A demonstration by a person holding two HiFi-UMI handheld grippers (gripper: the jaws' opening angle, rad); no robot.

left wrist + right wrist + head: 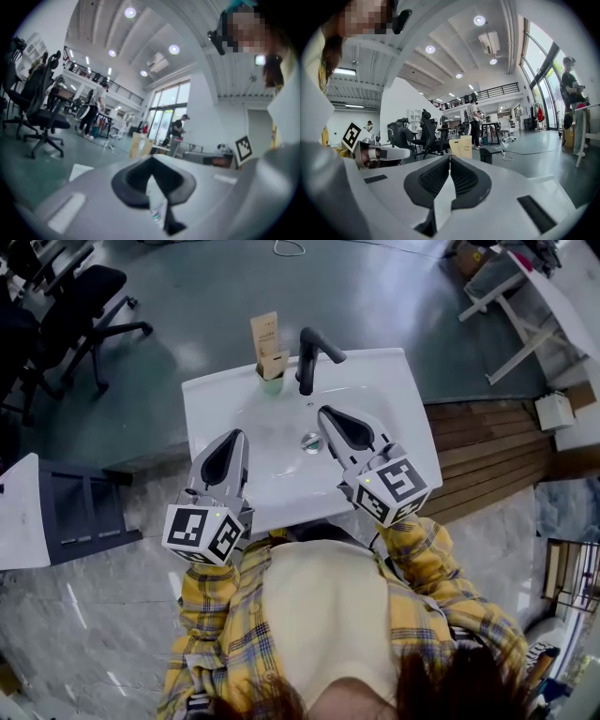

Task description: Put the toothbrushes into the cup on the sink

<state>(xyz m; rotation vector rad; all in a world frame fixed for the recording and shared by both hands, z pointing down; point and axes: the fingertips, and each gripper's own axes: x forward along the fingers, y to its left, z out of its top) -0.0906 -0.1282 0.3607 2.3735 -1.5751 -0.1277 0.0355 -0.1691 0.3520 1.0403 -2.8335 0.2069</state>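
On a grey floor [394, 277] stands a white sink [398, 404], an apparently green cup [273, 384] beside its faucet [308, 357]; left gripper [238, 436] and right gripper [324, 412] hover before the faucet, fingers together.

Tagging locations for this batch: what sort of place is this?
Likely an open office hall, not a bathroom: the white ceramic washbasin stands alone on grey floor, black swivel office chairs nearby, a railed mezzanine behind.
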